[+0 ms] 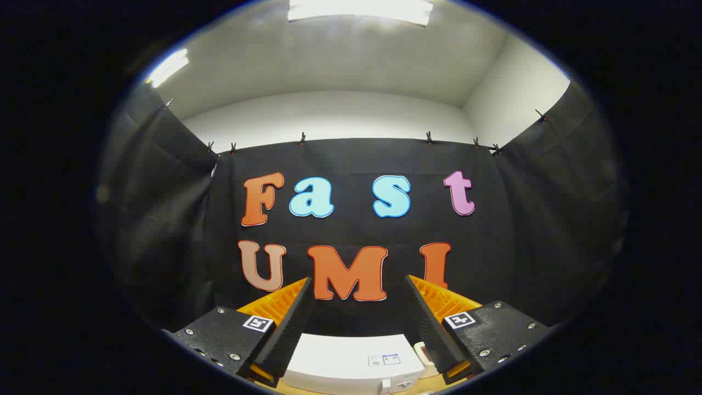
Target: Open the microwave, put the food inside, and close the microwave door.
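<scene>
The tongs [359,285] stand apart, their two fingers spread wide with nothing between them; they are raised and tilted upward, so that the tips point at the black cloth wall [356,159] of the booth rather than at anything on the counter [340,390]. Below and just ahead of the fingers sits the microwave [351,359], a white box seen from above and in front; its flat top fills the gap between the lower parts of the two fingers, and a small label [384,360] lies on that top toward the right finger. A small latch or knob-like part [399,385] shows at the lower front of the box, too small to tell apart clearly; whether the door is open or closed cannot be told from this angle. A pale object [421,351] peeks out just beside the inner edge of the right finger, partly hidden by it, and its nature cannot be told. A thin strip of wooden counter shows beneath the microwave. The cloth is hung by small clips [302,138] along its top edge; above it rise a white wall and ceiling [351,55], with a bright light panel [359,10] overhead and a second one [167,67] off to the left.
</scene>
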A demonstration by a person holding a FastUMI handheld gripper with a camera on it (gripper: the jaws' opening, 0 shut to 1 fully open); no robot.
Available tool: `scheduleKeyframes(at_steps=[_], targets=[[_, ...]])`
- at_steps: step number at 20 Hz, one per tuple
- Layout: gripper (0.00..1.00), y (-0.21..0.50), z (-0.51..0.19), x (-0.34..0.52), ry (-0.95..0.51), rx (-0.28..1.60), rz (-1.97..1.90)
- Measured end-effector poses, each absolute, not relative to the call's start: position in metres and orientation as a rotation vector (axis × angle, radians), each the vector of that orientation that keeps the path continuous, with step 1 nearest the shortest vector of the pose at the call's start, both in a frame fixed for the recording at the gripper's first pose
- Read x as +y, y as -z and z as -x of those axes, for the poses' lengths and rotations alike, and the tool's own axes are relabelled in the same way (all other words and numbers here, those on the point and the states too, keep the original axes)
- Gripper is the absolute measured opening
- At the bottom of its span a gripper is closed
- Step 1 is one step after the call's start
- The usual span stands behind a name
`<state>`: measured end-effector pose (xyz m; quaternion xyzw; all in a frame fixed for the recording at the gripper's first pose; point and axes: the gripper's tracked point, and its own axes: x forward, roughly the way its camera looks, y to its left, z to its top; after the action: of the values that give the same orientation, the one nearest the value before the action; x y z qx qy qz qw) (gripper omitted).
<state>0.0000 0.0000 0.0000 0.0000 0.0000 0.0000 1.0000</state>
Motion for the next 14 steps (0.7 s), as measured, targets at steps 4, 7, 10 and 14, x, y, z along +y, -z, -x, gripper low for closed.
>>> scheduleKeyframes(at_steps=[4,7,10,14], targets=[[0.97,0.006,-0.011,-0.009,-0.005,0.035,-0.053],[0.97,0.017,-0.016,-0.024,0.022,0.049,-0.036],[0.97,0.017,-0.02,-0.038,0.046,0.043,-0.019],[0.97,0.015,-0.02,-0.047,0.051,0.003,0.032]])
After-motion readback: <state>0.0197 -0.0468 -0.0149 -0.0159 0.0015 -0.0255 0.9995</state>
